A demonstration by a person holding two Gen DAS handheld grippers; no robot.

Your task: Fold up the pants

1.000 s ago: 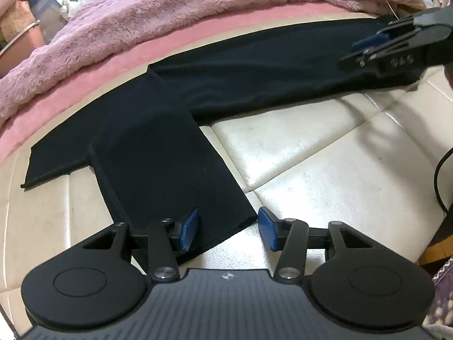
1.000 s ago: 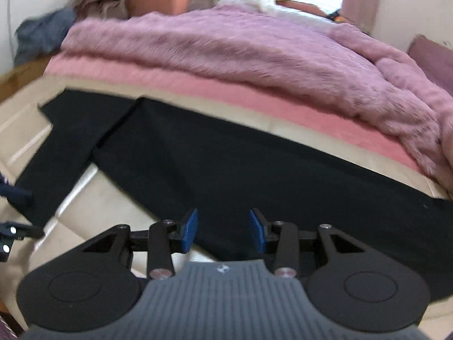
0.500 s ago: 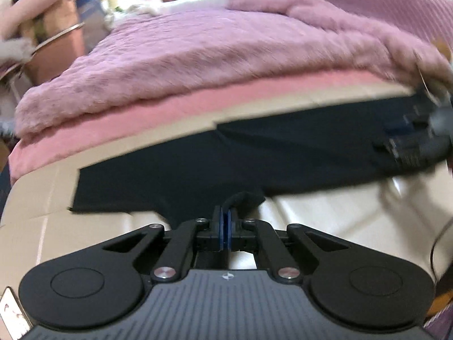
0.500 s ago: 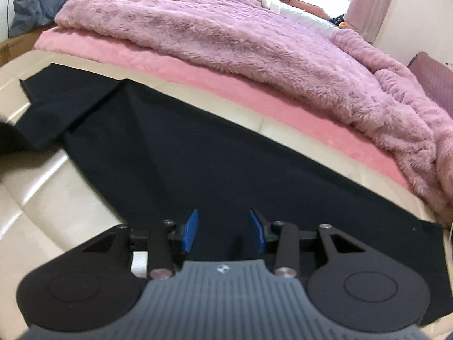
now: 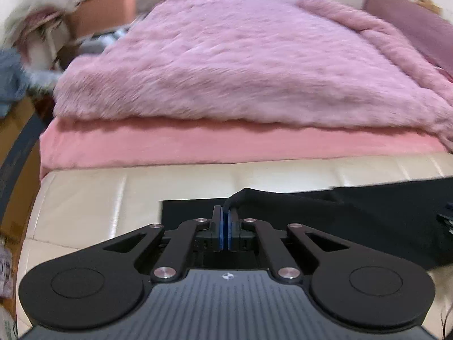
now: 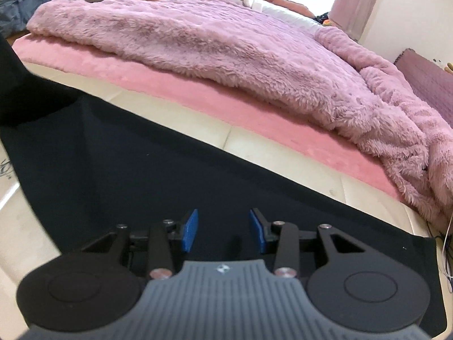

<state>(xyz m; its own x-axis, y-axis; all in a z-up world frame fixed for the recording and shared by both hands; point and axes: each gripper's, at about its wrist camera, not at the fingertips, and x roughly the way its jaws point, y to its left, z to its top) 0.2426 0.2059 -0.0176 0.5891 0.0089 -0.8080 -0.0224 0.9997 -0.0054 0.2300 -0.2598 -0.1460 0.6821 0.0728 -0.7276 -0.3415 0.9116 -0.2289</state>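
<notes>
Black pants [image 6: 175,175] lie spread on a cream quilted leather surface [image 6: 271,153]. My left gripper [image 5: 225,221] is shut on a bunched edge of the pants [image 5: 354,221], with a fold of fabric rising just past its blue pads. The cloth trails off to the right of it. My right gripper [image 6: 223,232] is open, its blue pads [image 6: 189,231] apart just above the flat middle of the pants, holding nothing. A lifted piece of the pants hangs at the left edge of the right wrist view [image 6: 17,85].
A fluffy pink-purple blanket [image 5: 240,65] lies over a pink sheet [image 5: 198,147] behind the cream surface [image 5: 93,198]. Boxes and clutter [image 5: 107,8] stand at the far left. A purple cushion [image 6: 424,76] is at the right, with thin cables [image 6: 447,243] at the right edge.
My left gripper shut on the pant leg's end and has carried it up and leftwards, over the other leg. My right gripper stayed open and moved in lower over the cloth.
</notes>
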